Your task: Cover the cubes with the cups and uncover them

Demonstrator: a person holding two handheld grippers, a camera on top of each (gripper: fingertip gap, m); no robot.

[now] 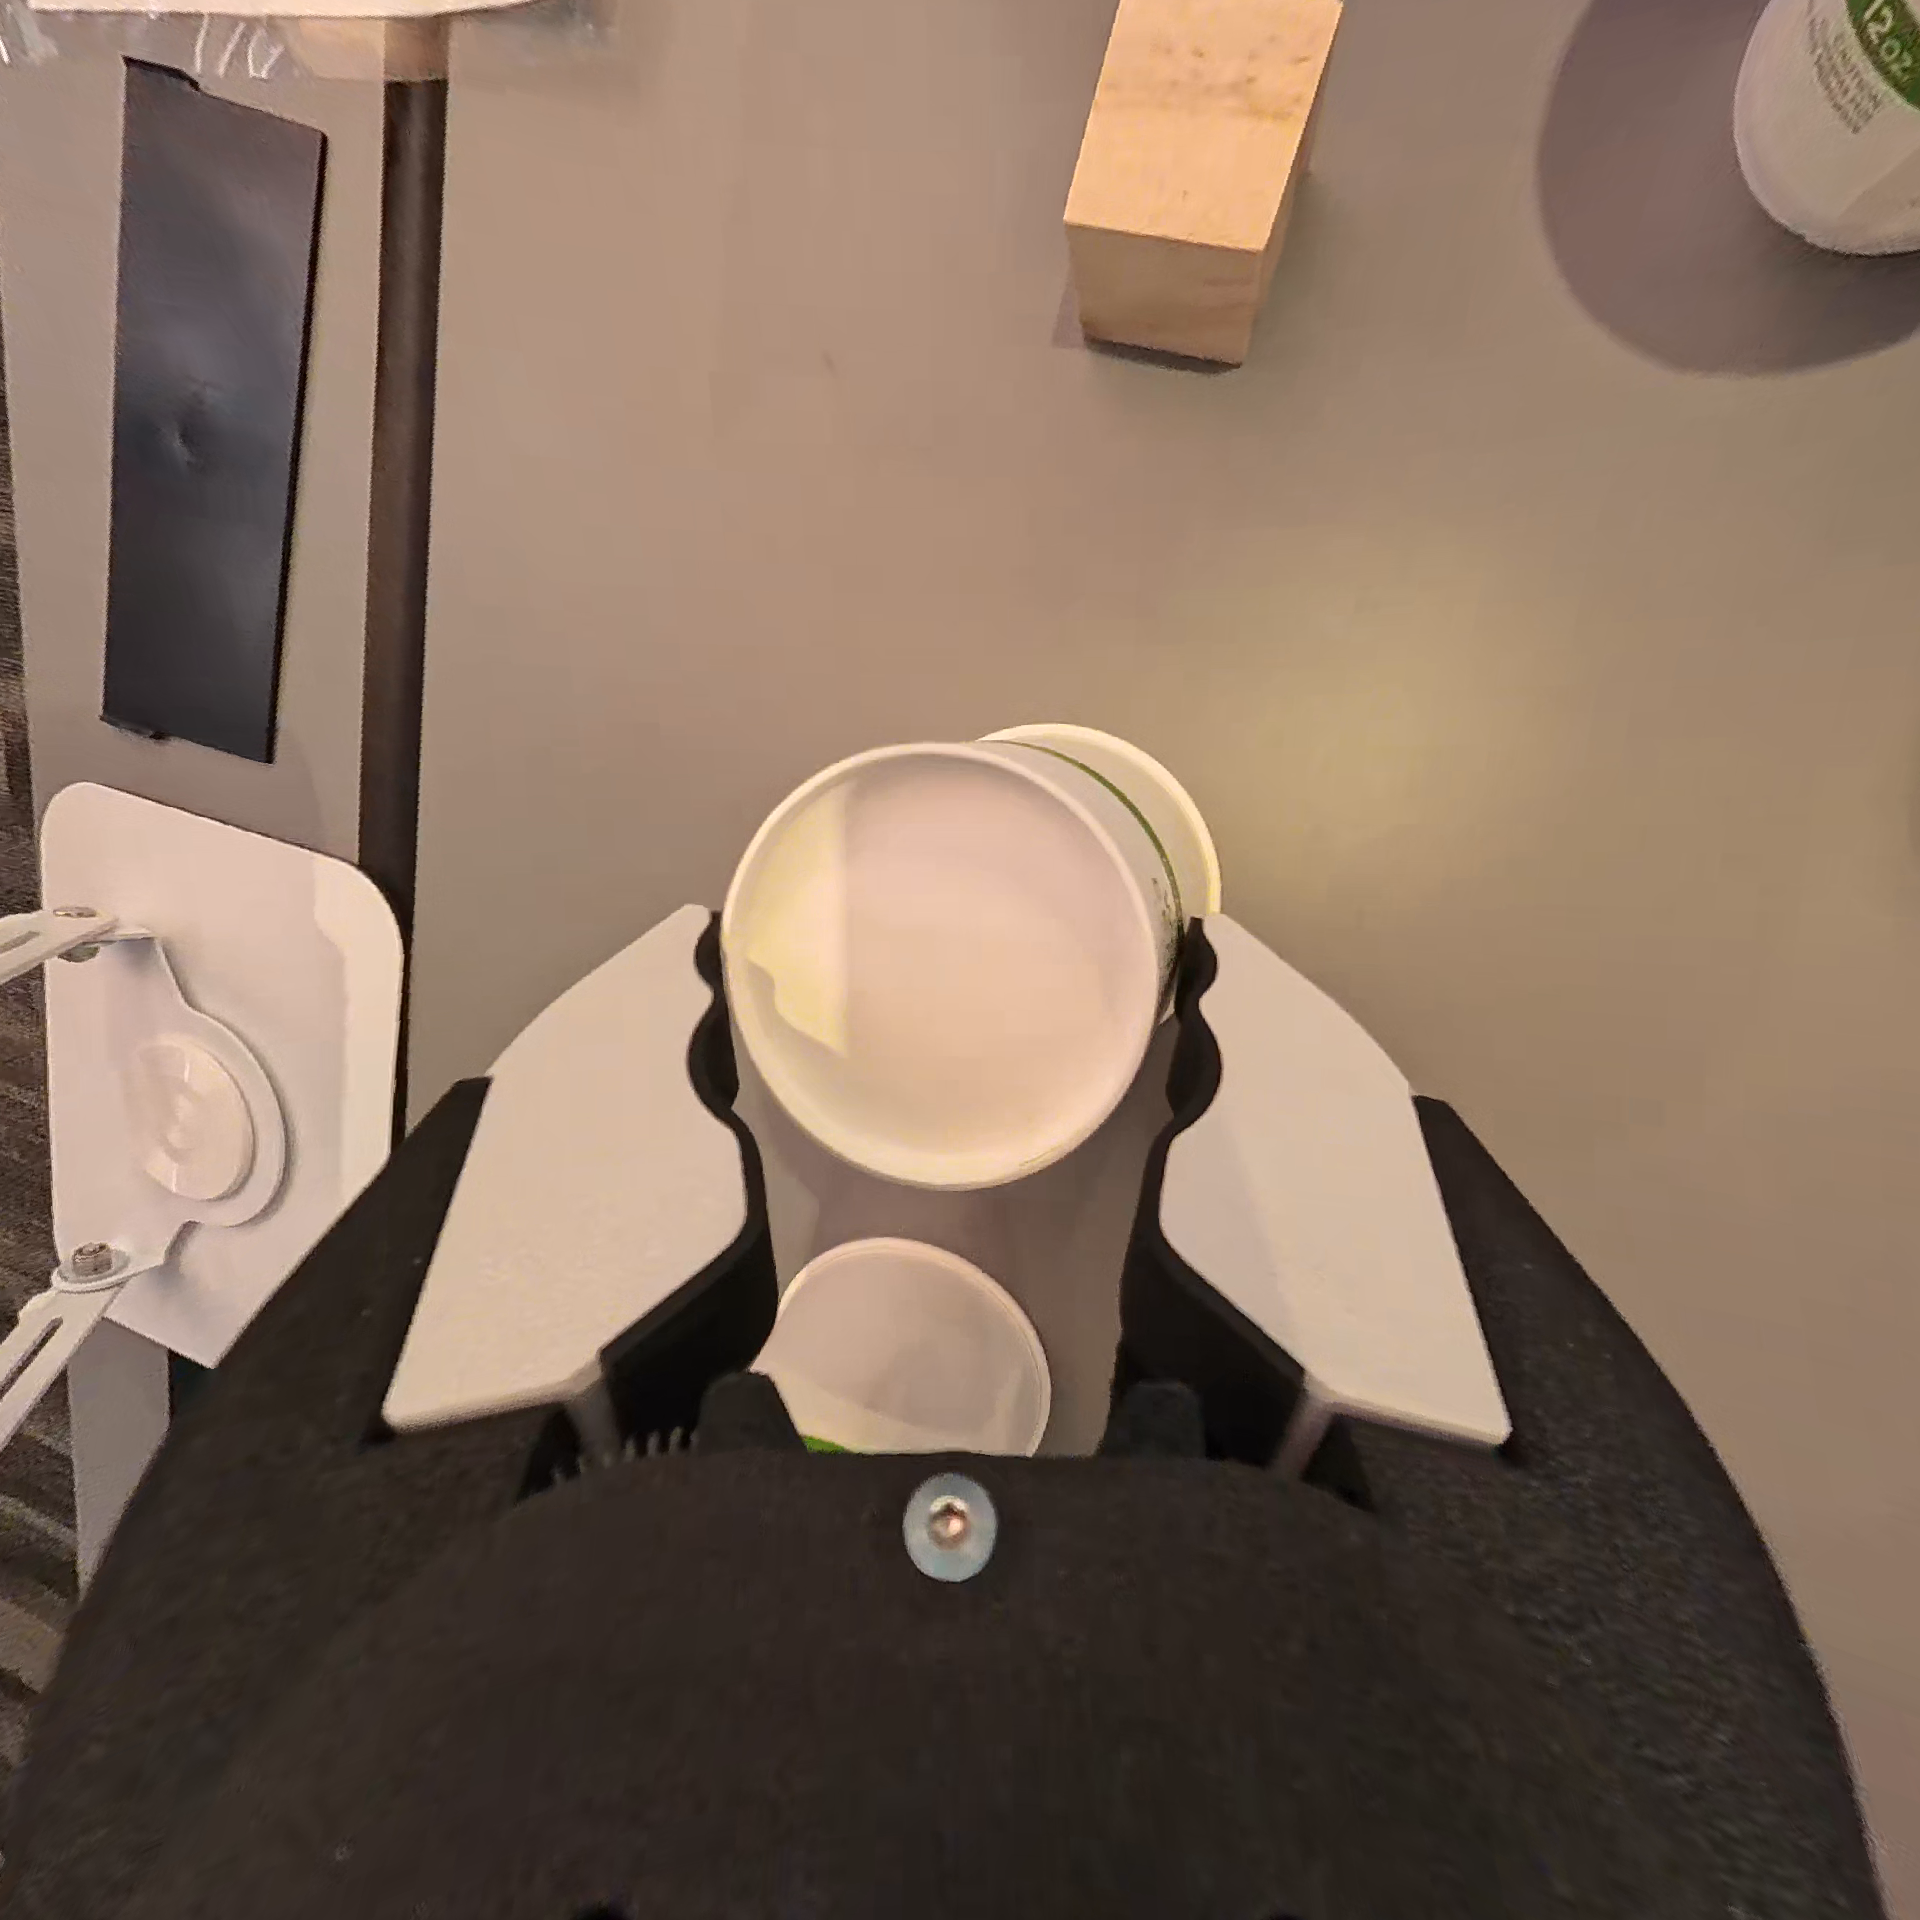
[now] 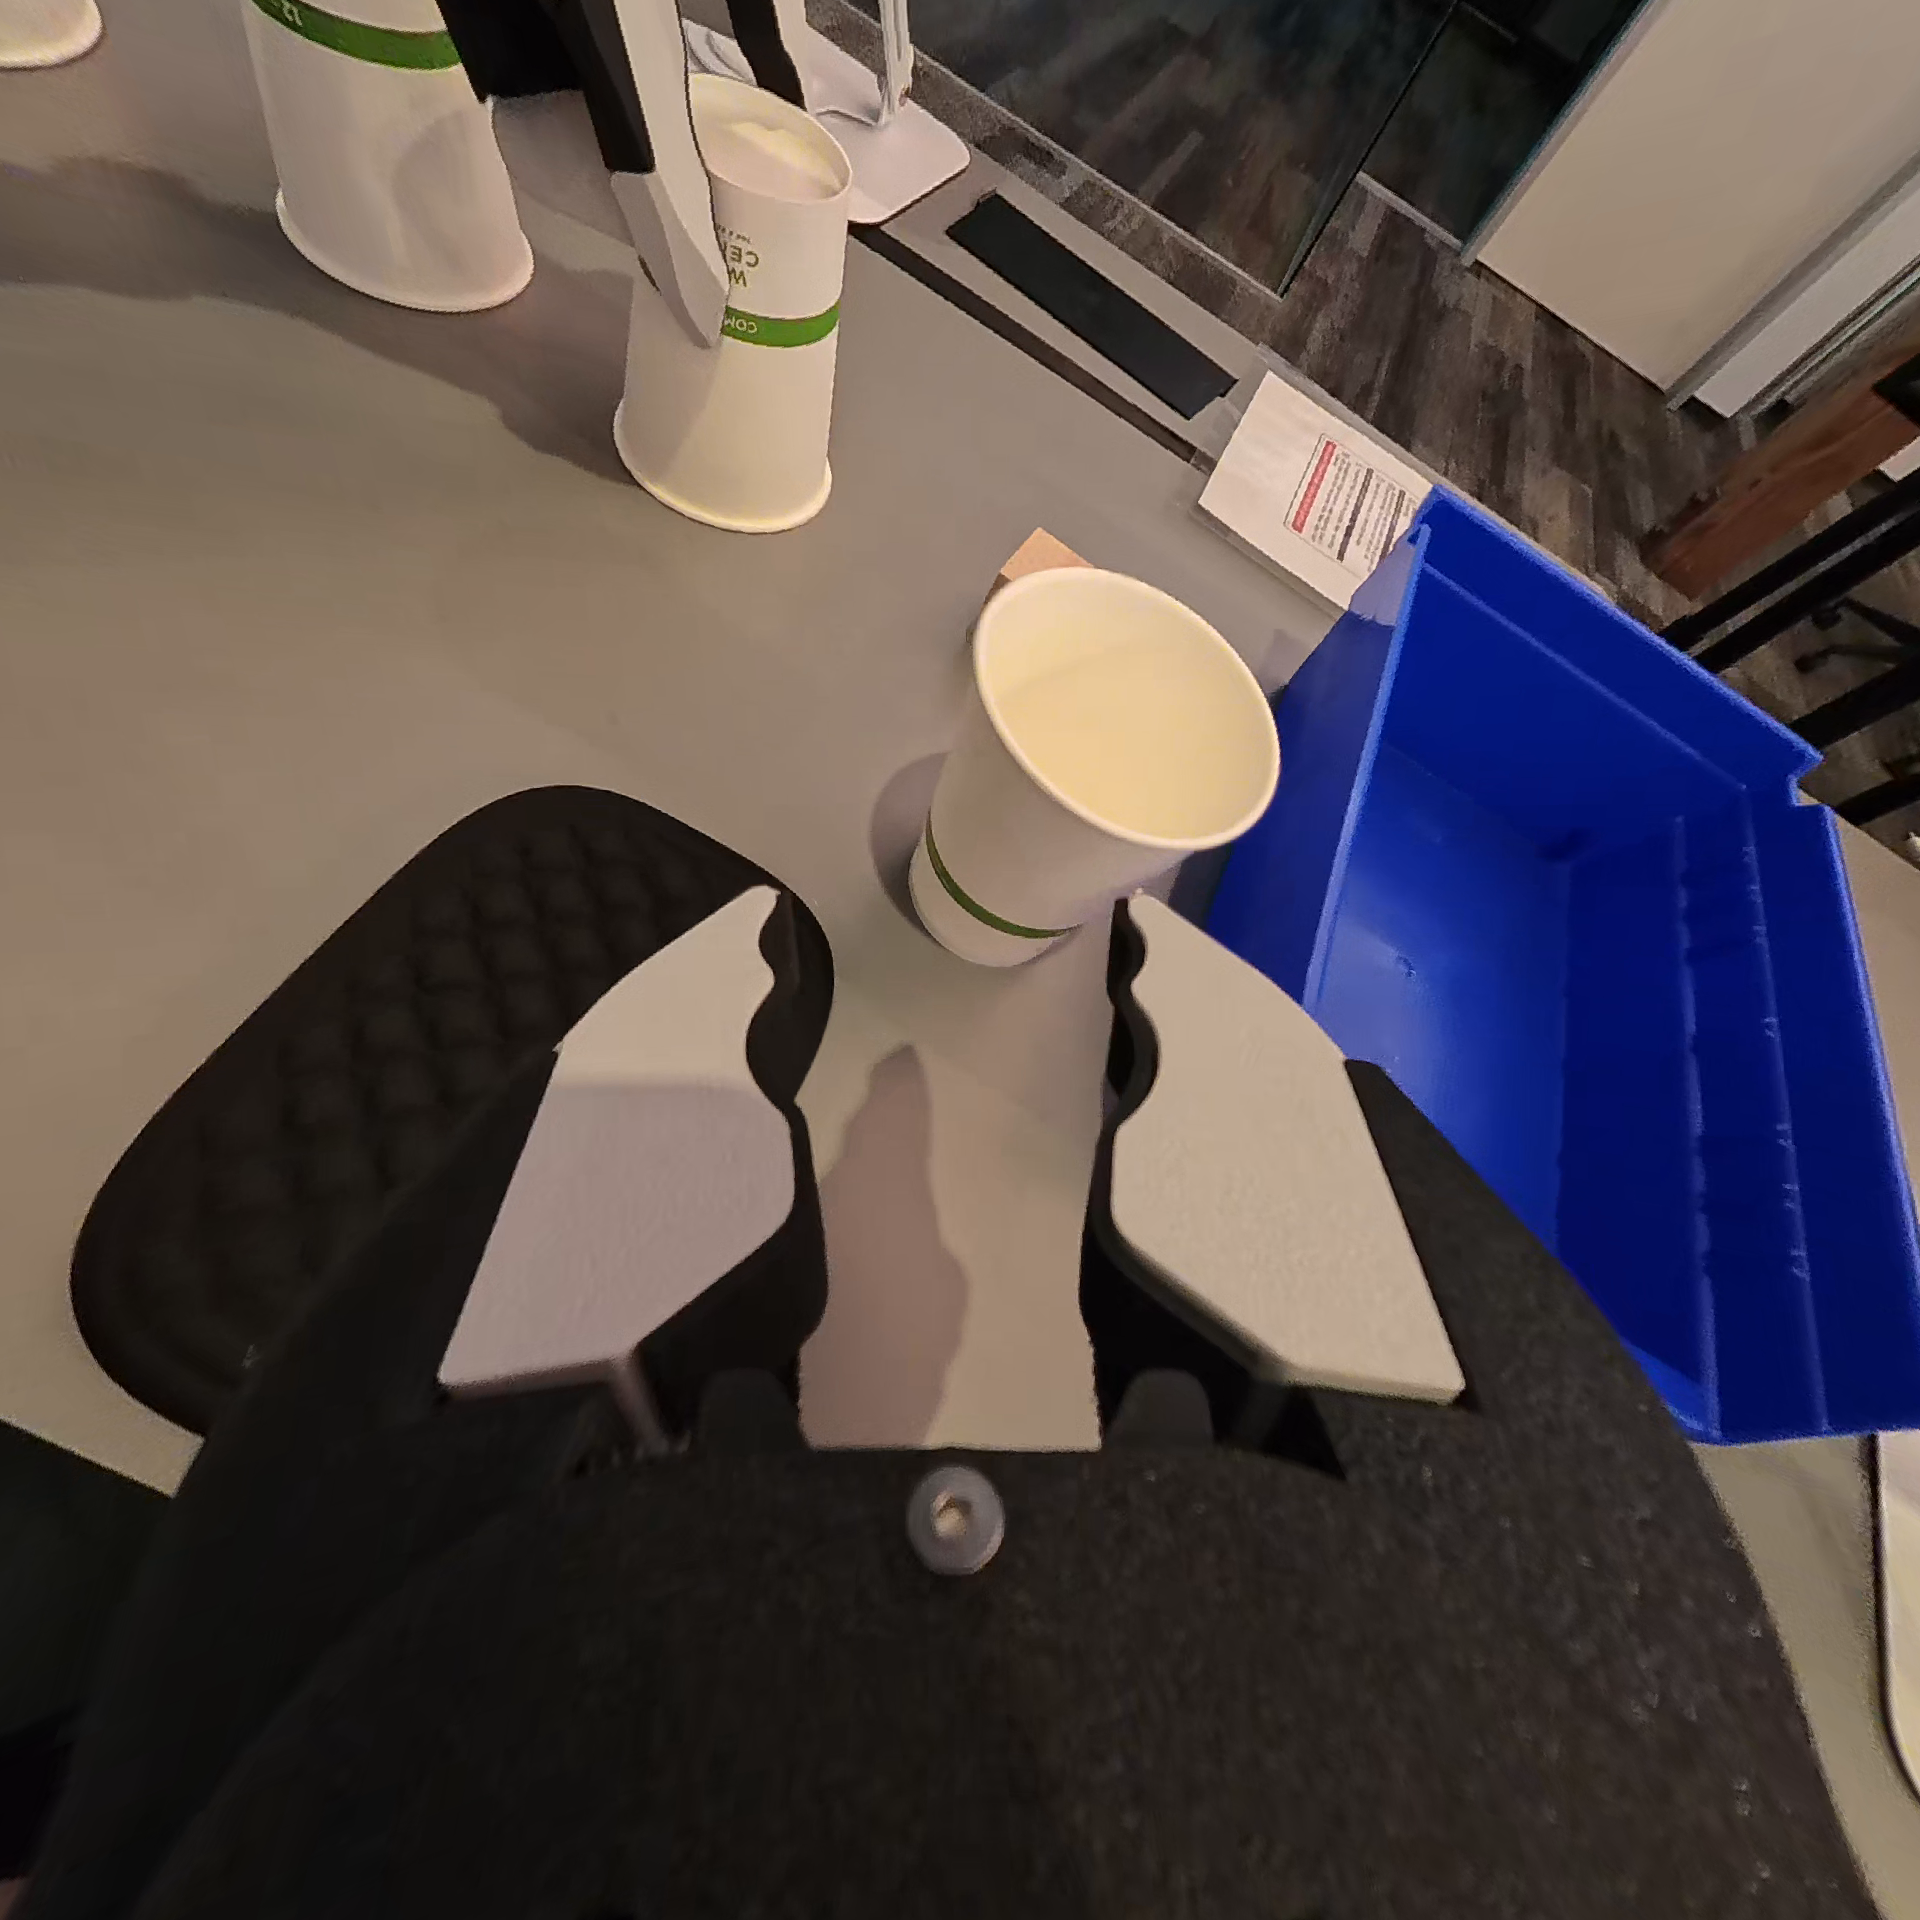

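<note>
My left gripper (image 1: 951,971) pinches an upside-down white paper cup (image 1: 935,961) with a green band, one finger on each side of its wall; from the right wrist view that same cup (image 2: 743,332) has its rim down on the grey table (image 2: 312,623), or just above it, I cannot tell which. Another upturned cup (image 1: 909,1351) sits close under my left gripper, and a taller one (image 2: 384,156) stands rim-down beside the held cup. A pale wooden block (image 1: 1195,177) lies uncovered on the table ahead of my left gripper, with a further cup (image 1: 1839,114) off to its right.

My right gripper (image 2: 945,925) is spread wide with nothing between its fingers. Just ahead of it an upright cup (image 2: 1101,758) stands mouth-up, with the corner of a second wooden block (image 2: 1039,551) peeking out behind its rim. A blue plastic bin (image 2: 1558,987) sits just beside that cup on the right. Beyond the bin lies a printed card (image 2: 1320,478) near the table's edge.
</note>
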